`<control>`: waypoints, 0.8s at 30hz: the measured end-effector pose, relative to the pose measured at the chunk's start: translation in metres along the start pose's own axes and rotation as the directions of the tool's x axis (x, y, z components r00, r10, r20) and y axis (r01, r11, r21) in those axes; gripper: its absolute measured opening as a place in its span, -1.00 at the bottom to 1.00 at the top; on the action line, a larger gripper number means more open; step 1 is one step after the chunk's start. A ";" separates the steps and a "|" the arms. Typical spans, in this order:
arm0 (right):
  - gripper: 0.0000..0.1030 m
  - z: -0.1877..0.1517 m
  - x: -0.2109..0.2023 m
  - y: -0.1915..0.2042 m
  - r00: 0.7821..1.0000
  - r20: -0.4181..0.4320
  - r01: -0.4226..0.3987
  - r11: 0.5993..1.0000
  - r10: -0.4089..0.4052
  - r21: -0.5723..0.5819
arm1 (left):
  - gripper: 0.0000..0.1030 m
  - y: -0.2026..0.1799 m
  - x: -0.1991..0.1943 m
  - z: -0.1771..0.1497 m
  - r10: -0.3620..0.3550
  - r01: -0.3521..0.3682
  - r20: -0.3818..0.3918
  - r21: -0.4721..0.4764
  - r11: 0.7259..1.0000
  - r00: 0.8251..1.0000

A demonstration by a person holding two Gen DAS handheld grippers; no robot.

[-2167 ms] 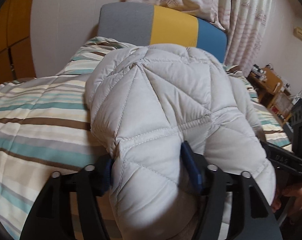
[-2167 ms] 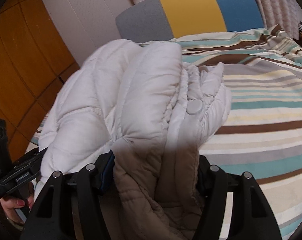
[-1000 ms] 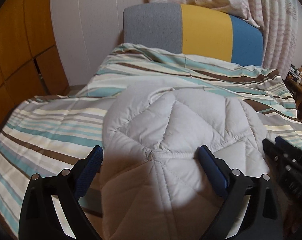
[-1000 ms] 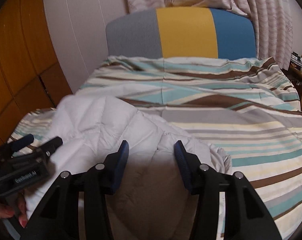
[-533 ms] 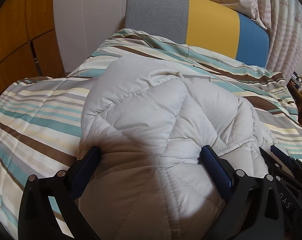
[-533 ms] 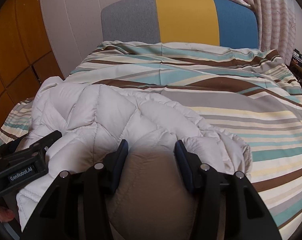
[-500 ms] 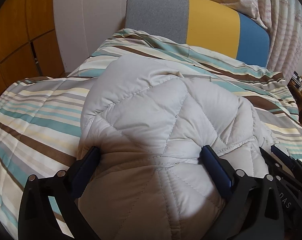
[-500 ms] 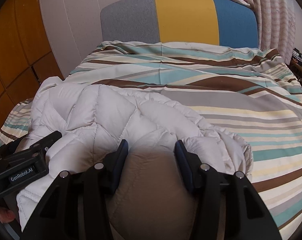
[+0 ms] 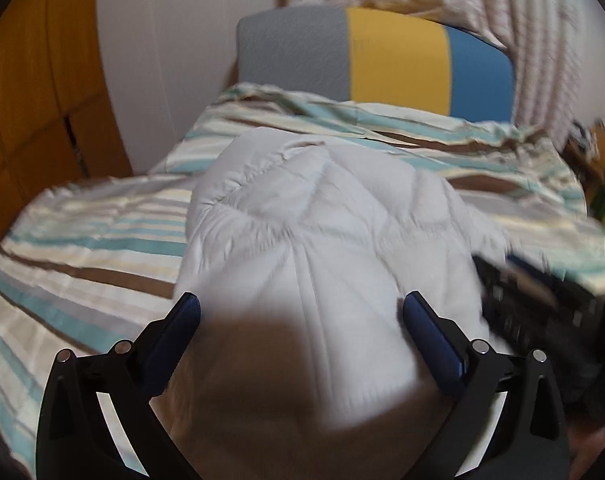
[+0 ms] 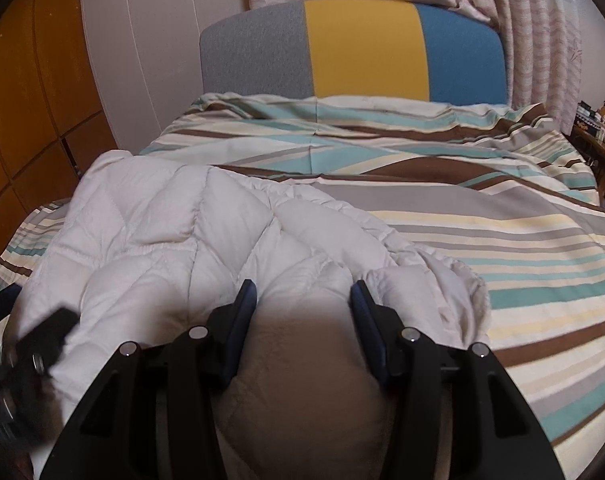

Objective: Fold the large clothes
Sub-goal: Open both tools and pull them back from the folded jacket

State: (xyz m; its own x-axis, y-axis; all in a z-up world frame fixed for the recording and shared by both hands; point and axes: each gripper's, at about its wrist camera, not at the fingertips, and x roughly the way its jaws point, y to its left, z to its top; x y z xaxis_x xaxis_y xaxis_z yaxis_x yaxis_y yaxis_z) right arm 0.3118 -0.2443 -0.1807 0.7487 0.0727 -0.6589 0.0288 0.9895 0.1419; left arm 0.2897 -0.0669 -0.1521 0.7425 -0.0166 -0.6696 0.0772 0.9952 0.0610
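A pale grey quilted puffer jacket lies bunched on the striped bed cover. My left gripper is at its near end with the jaws spread wide; the padding bulges up between the blue pads, and this view is blurred. In the right wrist view the jacket spreads to the left over the bed cover. My right gripper is shut on a thick fold at its near right edge. Each black gripper shows in the other's view, the right one and the left one.
The grey, yellow and blue headboard stands at the far end of the bed, with patterned curtains behind it. Orange wooden cabinets line the left side. A cluttered wooden side table stands at the right.
Both grippers have sunk towards the bed and the jacket now lies lower and flatter on it. The left gripper has shifted along the jacket; its view is now blurred.
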 end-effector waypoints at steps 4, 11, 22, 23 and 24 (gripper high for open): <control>0.07 -0.015 -0.038 0.000 0.999 0.042 -0.004 1.000 0.004 -0.012 | 0.94 -0.001 -0.023 -0.027 -0.004 0.004 0.009 0.019 1.000 1.000; 0.29 -0.044 -0.108 0.002 0.998 0.063 -0.027 1.000 0.027 0.003 | 0.94 0.022 -0.058 -0.052 -0.087 0.086 -0.006 -0.090 0.992 0.996; 0.96 -0.083 -0.174 0.021 0.999 0.043 -0.033 0.999 0.034 -0.013 | 0.94 0.041 -0.139 -0.084 -0.060 0.076 0.112 -0.140 0.987 0.992; 0.96 -0.088 -0.181 0.023 0.999 0.042 -0.027 0.999 0.027 -0.018 | 0.94 0.041 -0.147 -0.086 -0.056 0.072 0.117 -0.138 0.988 0.991; 0.96 -0.091 -0.185 0.025 0.999 0.038 -0.022 1.000 0.023 -0.018 | 0.94 0.041 -0.155 -0.090 -0.035 0.051 0.122 -0.130 0.990 0.992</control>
State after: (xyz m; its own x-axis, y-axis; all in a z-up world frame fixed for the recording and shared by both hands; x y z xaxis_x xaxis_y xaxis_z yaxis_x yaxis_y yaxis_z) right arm 0.1136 -0.2219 -0.1222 0.7737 0.0905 -0.6270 0.0003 0.9897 0.1434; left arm 0.1177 -0.0151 -0.1119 0.8148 -0.0634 -0.5762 0.0277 0.9971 -0.0706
